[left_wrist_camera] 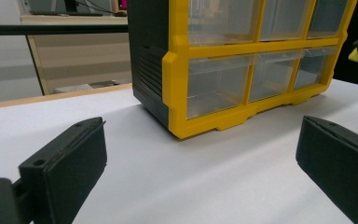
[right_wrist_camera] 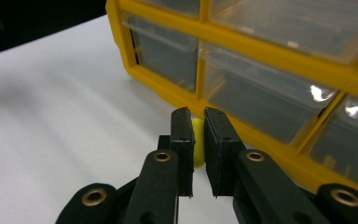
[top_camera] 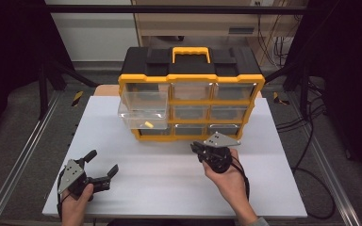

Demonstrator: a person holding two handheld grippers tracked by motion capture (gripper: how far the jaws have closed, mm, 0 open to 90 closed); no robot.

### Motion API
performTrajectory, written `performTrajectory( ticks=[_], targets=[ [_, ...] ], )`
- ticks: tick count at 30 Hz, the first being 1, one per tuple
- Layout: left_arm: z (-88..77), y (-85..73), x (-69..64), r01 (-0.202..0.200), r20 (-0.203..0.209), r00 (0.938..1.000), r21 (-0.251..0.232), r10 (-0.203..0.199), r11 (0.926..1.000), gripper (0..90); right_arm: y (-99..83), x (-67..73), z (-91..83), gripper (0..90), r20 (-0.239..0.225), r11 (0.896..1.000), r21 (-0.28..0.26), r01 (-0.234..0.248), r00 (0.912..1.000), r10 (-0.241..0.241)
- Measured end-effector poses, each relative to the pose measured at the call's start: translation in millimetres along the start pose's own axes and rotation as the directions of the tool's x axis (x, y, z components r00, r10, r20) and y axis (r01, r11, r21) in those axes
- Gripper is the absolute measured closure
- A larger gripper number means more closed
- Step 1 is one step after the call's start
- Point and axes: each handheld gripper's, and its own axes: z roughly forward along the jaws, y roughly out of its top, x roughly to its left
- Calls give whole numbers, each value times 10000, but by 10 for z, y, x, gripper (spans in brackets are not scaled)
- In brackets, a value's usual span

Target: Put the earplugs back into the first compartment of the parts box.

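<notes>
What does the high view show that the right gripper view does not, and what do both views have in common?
High view alone: the organizer's black top with yellow handle, two clear drawers pulled out at its left, a small yellow piece in the lower one, the open left gripper, and both hands.

Right gripper view alone: a small yellow part pinched between the jaws of the right gripper, seen close.

Both: the yellow organizer with its clear drawer fronts, the white table, and the right gripper near the organizer's bottom row.

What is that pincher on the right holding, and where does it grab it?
The right gripper pinches a small yellow piece by its two sides, between the pads. The left gripper is open and holds nothing.
</notes>
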Motion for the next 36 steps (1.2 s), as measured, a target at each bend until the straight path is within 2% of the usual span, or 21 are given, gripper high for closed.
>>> performTrajectory(
  ticks=[1,6,15,18,20,21,32,36],
  targets=[
    [0,0,0,0,0,10000,0,0,10000,14,37,-20,-22,827,-156,9998,-63,-212,9997,211],
    [-2,2,-12,0,61,10000,6,0,10000,14,199,-38,-107,826,-247,9990,-353,-272,9993,263],
    [1,-8,-6,-10,17,10000,57,10,10000,14,469,-82,-295,825,114,9959,-807,402,9992,-394],
    [8,-15,1,73,35,10000,76,-74,9999,15,567,-126,-379,825,127,9935,-1109,256,9996,-243],
    [5,-15,6,108,-12,9999,87,-108,9999,15,632,-151,-422,825,-76,9906,-1368,-78,9999,68],
    [0,-14,8,91,-44,9999,74,-91,9999,15,662,-155,-437,825,-118,9897,-1432,-86,9999,70],
    [11,-12,-6,38,45,10000,73,-39,10000,15,939,-185,-536,825,-24,9830,-1833,79,10000,-85],
    [-5,-8,0,22,-128,9999,86,-21,10000,14,1051,-173,-553,825,163,9809,-1911,352,9993,-327]
  ],
)
